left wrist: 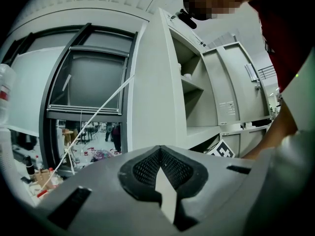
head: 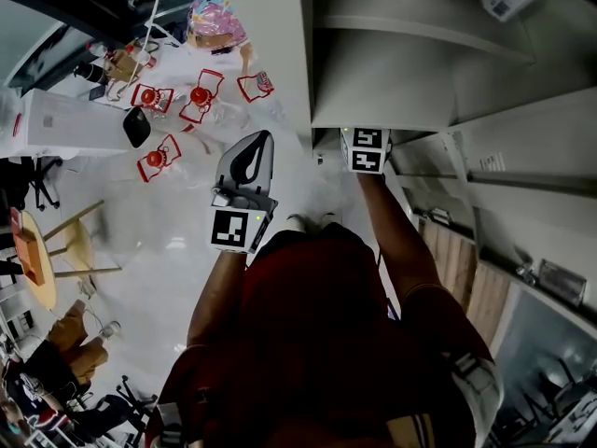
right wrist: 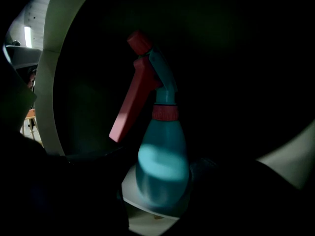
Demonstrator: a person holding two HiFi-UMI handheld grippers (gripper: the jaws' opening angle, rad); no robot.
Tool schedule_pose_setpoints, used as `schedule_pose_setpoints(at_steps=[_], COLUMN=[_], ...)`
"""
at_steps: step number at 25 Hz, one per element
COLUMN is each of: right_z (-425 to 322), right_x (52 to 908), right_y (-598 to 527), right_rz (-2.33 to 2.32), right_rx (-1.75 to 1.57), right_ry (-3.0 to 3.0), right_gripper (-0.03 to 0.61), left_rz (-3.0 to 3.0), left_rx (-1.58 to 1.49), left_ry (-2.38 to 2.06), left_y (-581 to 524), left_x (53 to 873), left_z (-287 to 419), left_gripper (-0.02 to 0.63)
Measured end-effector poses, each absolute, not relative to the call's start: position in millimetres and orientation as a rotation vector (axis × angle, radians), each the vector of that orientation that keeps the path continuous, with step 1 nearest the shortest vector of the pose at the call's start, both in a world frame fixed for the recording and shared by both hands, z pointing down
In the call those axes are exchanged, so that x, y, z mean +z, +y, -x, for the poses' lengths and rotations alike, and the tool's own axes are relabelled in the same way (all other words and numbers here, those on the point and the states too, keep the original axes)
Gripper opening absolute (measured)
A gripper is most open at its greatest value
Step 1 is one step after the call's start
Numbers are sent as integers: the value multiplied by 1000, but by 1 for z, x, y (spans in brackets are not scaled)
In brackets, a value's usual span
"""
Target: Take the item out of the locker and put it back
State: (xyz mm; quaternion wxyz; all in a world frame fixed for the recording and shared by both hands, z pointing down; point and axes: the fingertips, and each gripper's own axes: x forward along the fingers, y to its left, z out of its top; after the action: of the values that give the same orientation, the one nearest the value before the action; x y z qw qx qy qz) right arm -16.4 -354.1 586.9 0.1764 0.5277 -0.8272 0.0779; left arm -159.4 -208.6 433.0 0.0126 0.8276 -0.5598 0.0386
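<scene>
Inside the locker (head: pixel 373 91), the spray bottle (right wrist: pixel 162 156) stands upright between the right gripper's (right wrist: pixel 162 195) spread, unclamped jaws. Outside the locker, the left gripper (left wrist: pixel 161 171) is closed and empty. We judge either removal or nothing remains.

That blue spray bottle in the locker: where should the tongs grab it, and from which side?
Probably the rounded body of the spray bottle, below its red collar, coming straight in from the open front of the locker. It stands upright, and its red trigger juts high to one side, so a low grip by the right tongs clears it.
</scene>
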Motion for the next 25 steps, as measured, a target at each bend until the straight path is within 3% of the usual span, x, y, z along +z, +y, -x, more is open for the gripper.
schedule_pose_setpoints(at_steps=[25], right_z=[10], right_x=[587], right_y=[-341], right_rz=[-1506], right_rx=[106], right_ry=[-2277], right_gripper=[336], left_rz=[-2606], left_rx=[156], left_ry=[-1735], left_y=[-192], left_x=[436], left_z=[160], left_gripper=[6])
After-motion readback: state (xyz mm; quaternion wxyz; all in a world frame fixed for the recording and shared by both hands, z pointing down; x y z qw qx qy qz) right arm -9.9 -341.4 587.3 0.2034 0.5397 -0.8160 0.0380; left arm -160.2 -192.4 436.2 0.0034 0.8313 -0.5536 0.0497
